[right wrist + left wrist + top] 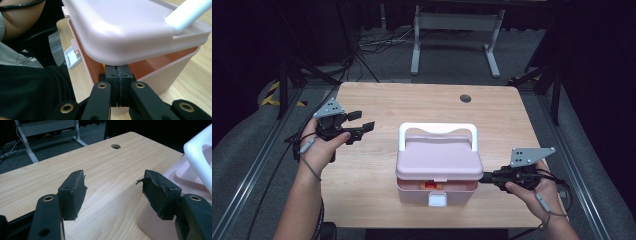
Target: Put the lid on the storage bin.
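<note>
Your pale pink plastic storage box (438, 192) sits in the lower centre of the high view, near the front edge of the light wooden table (422, 107). Its rounded pink lid (439, 157) is lifted a little off the base, and its white carry handle (437, 131) arches over the far side. A white latch (438, 200) hangs at the middle of the box's front wall, with something red and orange visible in the gap above it.

Your right gripper (486, 177), at the lower right of the frame, has its black jaws pressed together and tucked into the gap between lid and base at the box's right side. In the right gripper view the tips (117, 75) sit just under the lid's rim; nothing shows between them.

Your left gripper (362, 121), at the left of the frame, hangs above bare tabletop with its jaws spread wide, well apart from the box.
</note>
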`<state>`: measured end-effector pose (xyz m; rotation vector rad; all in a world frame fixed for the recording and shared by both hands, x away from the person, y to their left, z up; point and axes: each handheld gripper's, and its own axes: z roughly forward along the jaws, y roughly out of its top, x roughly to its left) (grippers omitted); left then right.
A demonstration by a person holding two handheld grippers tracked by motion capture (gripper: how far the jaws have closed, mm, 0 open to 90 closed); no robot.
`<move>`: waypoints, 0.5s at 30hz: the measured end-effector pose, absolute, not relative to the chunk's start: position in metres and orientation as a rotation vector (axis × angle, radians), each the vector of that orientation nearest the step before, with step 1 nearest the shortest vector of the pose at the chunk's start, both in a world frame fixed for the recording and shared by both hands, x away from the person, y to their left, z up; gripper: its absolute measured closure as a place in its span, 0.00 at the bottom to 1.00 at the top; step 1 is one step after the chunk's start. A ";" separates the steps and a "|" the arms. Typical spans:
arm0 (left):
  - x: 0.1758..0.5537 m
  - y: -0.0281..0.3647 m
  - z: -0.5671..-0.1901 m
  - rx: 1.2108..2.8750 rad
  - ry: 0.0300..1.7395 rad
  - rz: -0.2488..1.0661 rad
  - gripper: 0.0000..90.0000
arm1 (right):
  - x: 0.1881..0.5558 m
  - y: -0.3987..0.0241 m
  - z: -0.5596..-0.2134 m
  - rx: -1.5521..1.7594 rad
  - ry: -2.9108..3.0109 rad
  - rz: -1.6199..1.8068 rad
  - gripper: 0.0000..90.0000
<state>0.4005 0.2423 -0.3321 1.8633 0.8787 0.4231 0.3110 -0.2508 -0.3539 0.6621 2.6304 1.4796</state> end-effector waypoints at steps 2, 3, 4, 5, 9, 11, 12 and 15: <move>0.401 0.242 -0.333 1.867 0.882 0.421 0.39 | 0.310 -0.250 -0.354 0.664 2.642 1.463 1.00; 0.402 0.242 -0.333 1.869 0.882 0.420 0.39 | 0.310 -0.250 -0.355 0.664 2.650 1.452 1.00; 0.402 0.242 -0.334 1.869 0.885 0.418 0.39 | 0.310 -0.250 -0.355 0.662 2.658 1.444 1.00; 0.402 0.242 -0.334 1.871 0.884 0.417 0.39 | 0.310 -0.250 -0.355 0.658 2.665 1.435 1.00; 0.403 0.243 -0.334 1.867 0.886 0.419 0.39 | 0.308 -0.248 -0.356 0.643 2.703 1.381 1.00; 0.403 0.244 -0.334 1.860 0.891 0.422 0.39 | 0.308 -0.247 -0.356 0.637 2.717 1.362 1.00; 0.403 0.244 -0.334 1.859 0.890 0.425 0.39 | 0.307 -0.246 -0.356 0.638 2.726 1.354 1.00; 0.402 0.246 -0.334 1.857 0.896 0.424 0.39 | 0.307 -0.246 -0.356 0.629 2.746 1.336 1.00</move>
